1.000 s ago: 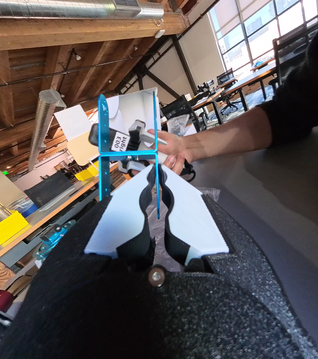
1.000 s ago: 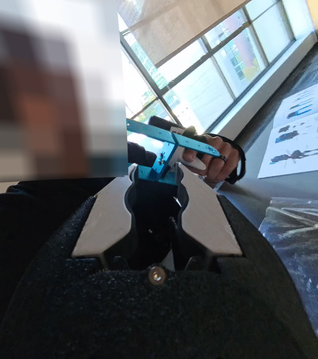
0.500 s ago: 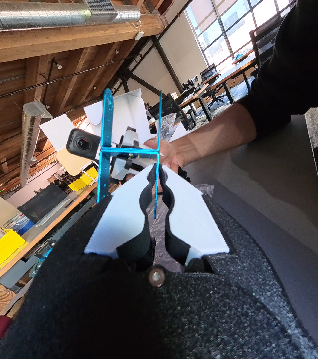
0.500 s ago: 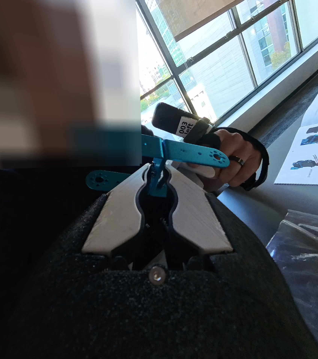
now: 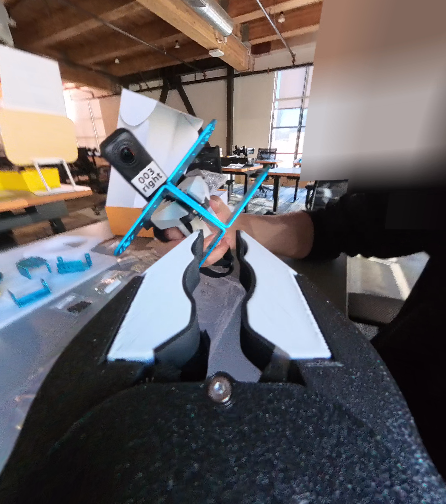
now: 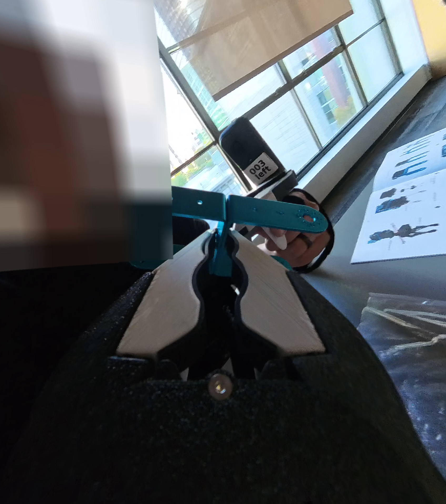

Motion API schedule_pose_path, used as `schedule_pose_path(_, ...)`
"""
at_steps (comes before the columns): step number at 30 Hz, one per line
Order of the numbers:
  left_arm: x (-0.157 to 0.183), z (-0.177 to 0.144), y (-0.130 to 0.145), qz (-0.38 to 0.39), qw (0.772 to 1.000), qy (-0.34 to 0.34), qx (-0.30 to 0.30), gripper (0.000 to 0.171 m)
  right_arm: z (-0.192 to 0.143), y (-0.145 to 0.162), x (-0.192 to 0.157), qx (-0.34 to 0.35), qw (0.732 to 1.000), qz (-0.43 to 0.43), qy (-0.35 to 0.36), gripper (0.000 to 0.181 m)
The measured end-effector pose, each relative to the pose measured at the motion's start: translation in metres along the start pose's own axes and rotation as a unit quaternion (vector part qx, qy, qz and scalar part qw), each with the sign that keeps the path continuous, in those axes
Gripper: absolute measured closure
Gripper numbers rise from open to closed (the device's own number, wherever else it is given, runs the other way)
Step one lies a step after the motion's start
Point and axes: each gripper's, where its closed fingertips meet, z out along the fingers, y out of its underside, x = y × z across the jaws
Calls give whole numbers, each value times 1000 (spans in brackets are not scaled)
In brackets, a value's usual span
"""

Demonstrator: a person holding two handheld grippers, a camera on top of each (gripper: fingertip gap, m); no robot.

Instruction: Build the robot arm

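Note:
A blue metal bracket assembly point(image 5: 186, 196), made of long strips joined by a crosspiece, hangs tilted in the air. My right gripper point(image 6: 222, 237) is shut on a short tab of the blue bracket assembly point(image 6: 271, 215); it also shows in the left wrist view point(image 5: 178, 215), behind the crosspiece. My left gripper point(image 5: 217, 234) is open. One strip end lies loose between its fingers point(image 5: 167, 294), close to the left one. The left gripper's camera point(image 6: 246, 155) and the hand holding it point(image 6: 298, 245) show beyond the bracket.
Several loose blue brackets point(image 5: 72, 264) lie on the grey table point(image 5: 25, 341) at left. A white and orange box point(image 5: 148, 163) stands behind. A clear plastic bag point(image 6: 421, 341) and a printed sheet point(image 6: 421, 196) lie by the window sill point(image 6: 352, 141). The tips of both grippers are at nearly the same place.
My left gripper has opened and let go of the bracket strip. My right gripper closed on the bracket tab and keeps it. The bracket has turned from upright to diagonal in the left wrist view.

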Motion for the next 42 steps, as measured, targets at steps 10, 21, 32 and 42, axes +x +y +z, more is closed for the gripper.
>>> schedule_pose_path(10, -30, 1, 23, -171, 983, -22, -56, 150, 0, 4, 34, 7, 984, -114, 135, 175)
schedule_pose_path(21, -30, 2, 36, -202, 976, 4, -81, 167, 6, 12, 42, -19, 961, -202, 188, 174)
schedule_pose_path(32, -34, 3, 39, -116, 987, -45, -100, 168, 4, 12, 42, -37, 932, -281, 225, 174)
schedule_pose_path(42, -32, 3, 36, -114, 989, -30, -86, 169, 6, 13, 38, -44, 933, -280, 222, 174)
